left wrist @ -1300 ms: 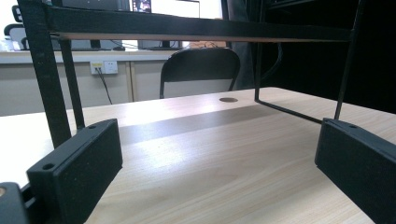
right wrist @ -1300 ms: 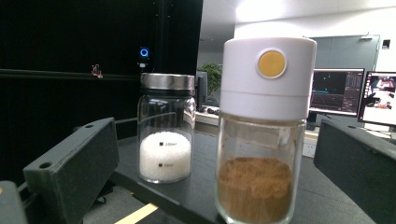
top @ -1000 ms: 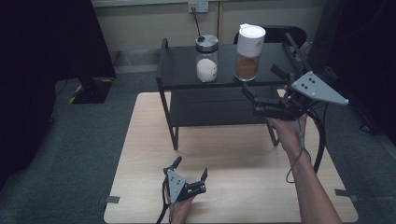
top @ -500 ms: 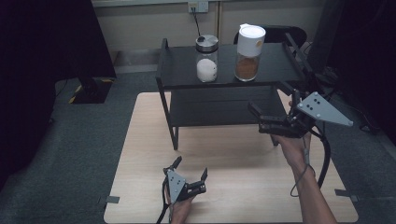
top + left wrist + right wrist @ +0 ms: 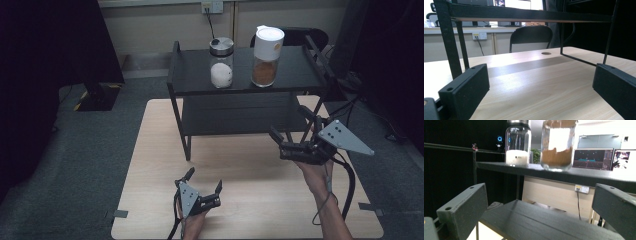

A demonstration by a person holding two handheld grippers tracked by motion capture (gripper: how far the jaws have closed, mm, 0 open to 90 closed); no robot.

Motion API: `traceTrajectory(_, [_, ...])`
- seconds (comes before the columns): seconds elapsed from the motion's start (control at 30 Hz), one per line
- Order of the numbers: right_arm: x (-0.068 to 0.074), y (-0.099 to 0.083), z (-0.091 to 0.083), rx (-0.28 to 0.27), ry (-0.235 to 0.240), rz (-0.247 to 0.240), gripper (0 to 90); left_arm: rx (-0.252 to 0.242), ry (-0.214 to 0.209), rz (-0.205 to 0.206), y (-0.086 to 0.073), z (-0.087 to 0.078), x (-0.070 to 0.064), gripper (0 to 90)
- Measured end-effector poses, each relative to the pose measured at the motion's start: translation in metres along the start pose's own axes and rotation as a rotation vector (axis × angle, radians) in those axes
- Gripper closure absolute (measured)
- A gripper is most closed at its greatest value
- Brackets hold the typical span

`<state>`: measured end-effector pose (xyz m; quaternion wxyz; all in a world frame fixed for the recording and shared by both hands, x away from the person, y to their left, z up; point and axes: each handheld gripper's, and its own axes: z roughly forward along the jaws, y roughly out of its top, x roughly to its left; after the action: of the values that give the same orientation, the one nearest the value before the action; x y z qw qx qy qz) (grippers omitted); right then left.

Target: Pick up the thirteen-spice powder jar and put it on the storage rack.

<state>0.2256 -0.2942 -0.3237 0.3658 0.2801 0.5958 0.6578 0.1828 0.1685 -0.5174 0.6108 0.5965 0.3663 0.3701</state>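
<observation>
A black two-tier shelf (image 5: 195,75) stands at the back of the wooden table (image 5: 150,150). Its top tier carries a metal-lidded glass jar of white powder (image 5: 221,62) and a taller white-lidded jar of brown powder (image 5: 266,57). My right gripper (image 5: 289,122) hangs open at the shelf's front right, level with the lower tier, nothing between its jaws. The right gripper view looks up at the white-powder jar (image 5: 517,145) and the brown-powder jar (image 5: 557,145) above the lower tier (image 5: 536,222). My left gripper (image 5: 204,179) rests open on the table near the front edge, facing the shelf leg (image 5: 447,40).
A black chair (image 5: 531,37) stands behind the table, beside a wall outlet (image 5: 212,6). Dark curtains flank both sides over grey carpet. A cable hole (image 5: 546,53) sits in the tabletop under the shelf. The right gripper's cable (image 5: 350,180) loops beside the forearm.
My right gripper has dropped from the top tier's height and drawn back toward the person, still open. The left gripper has not moved.
</observation>
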Motion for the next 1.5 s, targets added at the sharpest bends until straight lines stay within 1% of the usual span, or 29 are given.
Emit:
traceTrajectory(0.13, [0.002,-0.008,-0.005,-0.001,-0.004,0.004,0.0,0.000,0.000,0.000,0.000,0.000,0.000,0.3])
traceTrajectory(0.23, [0.005,-0.013,-0.009,0.007,-0.014,-0.012,0.0,0.000,0.000,0.000,0.000,0.000,0.000,0.3])
traceTrajectory(0.37, [0.007,-0.019,-0.014,0.008,-0.016,-0.015,0.0,0.000,0.000,0.000,0.000,0.000,0.000,0.2])
traceTrajectory(0.5, [0.007,-0.024,-0.019,0.004,-0.008,0.005,0.0,0.000,0.000,0.000,0.000,0.000,0.000,0.3])
traceTrajectory(0.6, [0.009,-0.028,-0.023,-0.002,-0.011,0.004,0.0,0.000,0.000,0.000,0.000,0.000,0.000,0.2])
traceTrajectory(0.77, [0.011,-0.035,-0.026,0.006,-0.012,0.010,0.0,0.000,0.000,0.000,0.000,0.000,0.000,0.2])
traceTrajectory(0.87, [0.013,-0.040,-0.028,0.010,-0.020,0.013,0.0,0.000,0.000,0.000,0.000,0.000,0.000,0.2])
traceTrajectory(0.93, [0.013,-0.043,-0.029,0.015,-0.017,0.018,0.0,0.000,0.000,0.000,0.000,0.000,0.000,0.2])
traceTrajectory(1.13, [0.019,-0.055,-0.034,0.035,-0.039,0.000,0.0,0.000,0.000,0.000,0.000,0.000,0.000,0.2])
traceTrajectory(1.4, [0.019,-0.074,-0.042,0.056,-0.058,0.031,0.0,0.000,0.000,0.000,0.000,0.000,0.000,0.3])
traceTrajectory(1.5, [0.020,-0.079,-0.045,0.062,-0.063,0.033,0.0,0.000,0.000,0.000,0.000,0.000,0.000,0.2])
